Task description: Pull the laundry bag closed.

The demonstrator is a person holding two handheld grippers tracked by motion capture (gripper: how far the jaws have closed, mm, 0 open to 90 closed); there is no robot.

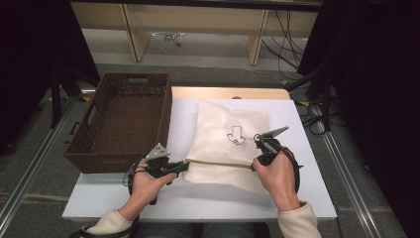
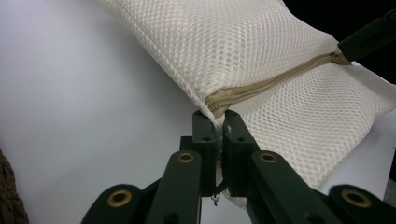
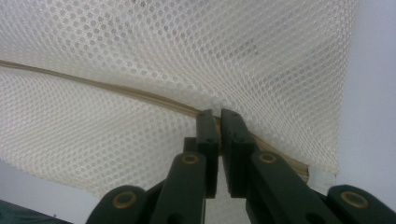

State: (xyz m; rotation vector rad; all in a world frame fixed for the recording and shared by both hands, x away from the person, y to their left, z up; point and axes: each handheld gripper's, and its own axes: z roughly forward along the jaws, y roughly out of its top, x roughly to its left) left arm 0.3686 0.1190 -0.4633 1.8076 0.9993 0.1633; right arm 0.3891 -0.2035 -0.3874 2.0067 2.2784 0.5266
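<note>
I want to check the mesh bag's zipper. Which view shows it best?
The left gripper view: the zipper runs in focus from the left gripper to the right one. The right gripper view shows a thinner stretch; the high view shows a faint line.

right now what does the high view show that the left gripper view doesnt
High view alone: the brown wicker basket whole at the table's left, a black drawing printed on the mesh bag, and both hands, the right tool shut on the bag's right end. Left gripper view alone: the bag's honeycomb weave and the beige zipper up close, its end pinched in the left tool. Both share the cream bag lying on the white table, gripped at both ends of the zipper.
</note>
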